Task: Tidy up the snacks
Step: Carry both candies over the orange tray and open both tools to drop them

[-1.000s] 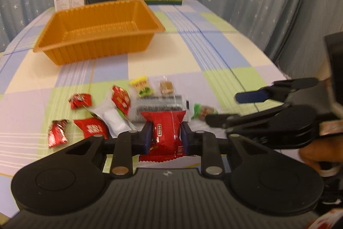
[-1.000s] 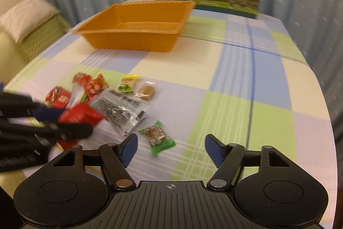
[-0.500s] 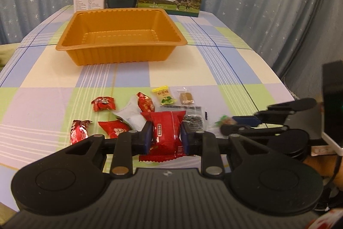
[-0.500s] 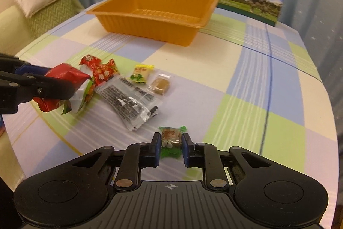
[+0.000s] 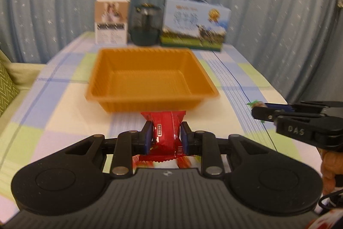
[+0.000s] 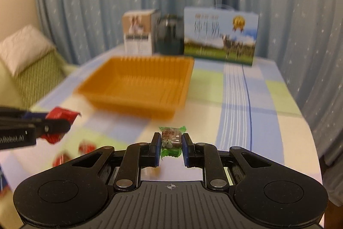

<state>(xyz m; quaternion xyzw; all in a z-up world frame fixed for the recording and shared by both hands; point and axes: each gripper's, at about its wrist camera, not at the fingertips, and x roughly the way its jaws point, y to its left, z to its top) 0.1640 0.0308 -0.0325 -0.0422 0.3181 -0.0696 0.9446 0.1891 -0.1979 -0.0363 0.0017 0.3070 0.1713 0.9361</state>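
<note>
My left gripper (image 5: pixel 166 135) is shut on a red snack packet (image 5: pixel 166 128) and holds it above the table, just in front of the empty orange tray (image 5: pixel 120 98). My right gripper (image 6: pixel 171 142) is shut on a small green-wrapped candy (image 6: pixel 171 138), also lifted, with the orange tray (image 6: pixel 107 98) ahead and to the left. The right gripper also shows at the right of the left wrist view (image 5: pixel 260 111). The left gripper with its red packet shows at the left of the right wrist view (image 6: pixel 53 125).
Several red snacks (image 6: pixel 85 146) lie on the checked tablecloth (image 6: pixel 268 132) below the grippers. A white box (image 5: pixel 111 20), a dark jar (image 5: pixel 145 25) and a blue milk carton (image 5: pixel 193 27) stand behind the tray. A green sofa (image 6: pixel 32 74) is left of the table.
Both grippers have risen and moved toward the orange tray with their snacks. The right gripper went from open over the green candy to shut on it and lifted it.
</note>
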